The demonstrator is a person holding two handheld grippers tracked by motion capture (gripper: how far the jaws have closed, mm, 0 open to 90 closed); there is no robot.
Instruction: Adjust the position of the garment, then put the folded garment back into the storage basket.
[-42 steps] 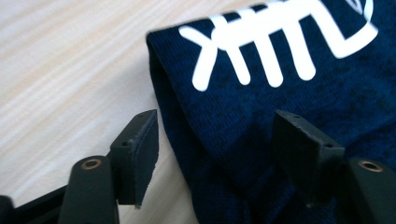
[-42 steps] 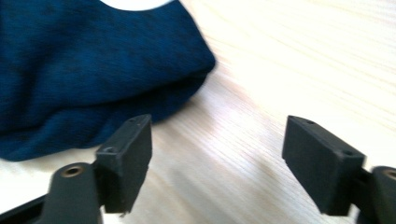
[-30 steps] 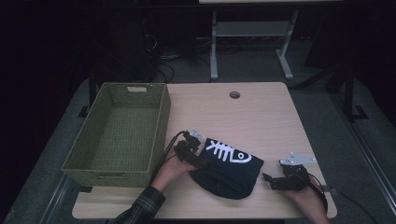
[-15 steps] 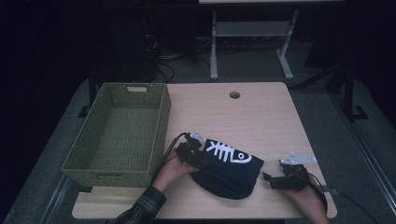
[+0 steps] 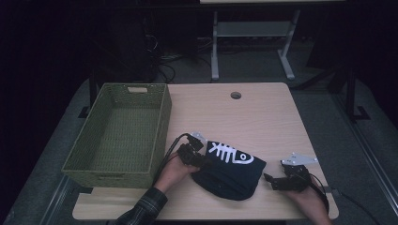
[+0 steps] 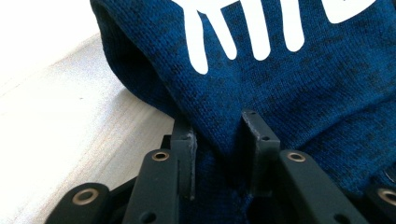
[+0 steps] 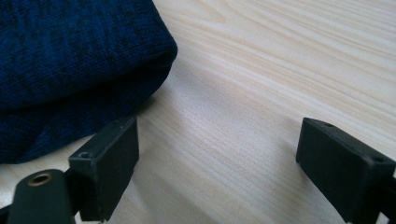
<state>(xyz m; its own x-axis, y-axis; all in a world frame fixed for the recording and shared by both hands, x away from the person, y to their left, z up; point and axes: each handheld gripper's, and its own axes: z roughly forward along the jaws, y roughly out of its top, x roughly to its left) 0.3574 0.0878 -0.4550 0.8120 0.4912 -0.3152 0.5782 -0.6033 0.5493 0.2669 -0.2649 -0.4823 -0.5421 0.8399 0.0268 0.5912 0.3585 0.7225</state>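
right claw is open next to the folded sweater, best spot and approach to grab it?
Take the sweater's rounded folded edge nearest the right claw, coming in low along the table from the sweater's right. The fold there is thick and rounded, so open jaws can probably straddle it. The left claw already pinches a fold of the opposite edge.

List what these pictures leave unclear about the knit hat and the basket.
- Hat underside and opening: hidden by its own folded fabric, high view.
- White print: cut off by the top edge, left gripper view.
- Basket near inside wall: hidden by its rim, high view.
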